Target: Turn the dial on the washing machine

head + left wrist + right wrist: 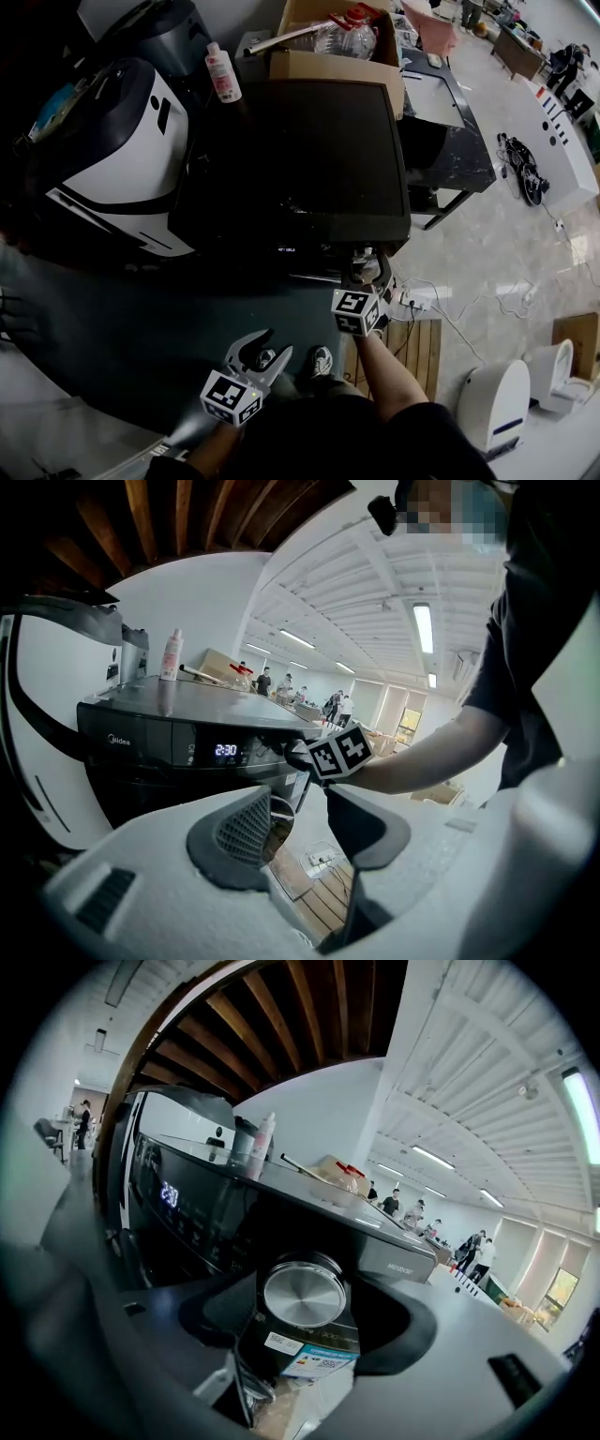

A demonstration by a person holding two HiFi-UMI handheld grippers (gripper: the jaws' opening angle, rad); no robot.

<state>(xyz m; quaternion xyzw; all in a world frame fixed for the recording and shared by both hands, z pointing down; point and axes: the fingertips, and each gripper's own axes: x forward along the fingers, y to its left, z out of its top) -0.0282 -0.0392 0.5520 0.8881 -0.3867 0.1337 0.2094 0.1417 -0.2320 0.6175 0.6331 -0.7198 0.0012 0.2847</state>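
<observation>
The right gripper (367, 265) straddles the dial (305, 1295) at the washer's (309, 159) front right, jaws apart and seemingly not yet pinching, so a twist now could slip on its smooth rim; the left gripper (270, 349) hangs open, empty.

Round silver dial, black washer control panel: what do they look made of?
Round silver dial: looks like brushed metal or metal-look plastic; fine concentric sheen on its face. Black control panel: likely glossy plastic or glass; lit digits show through it.
</observation>
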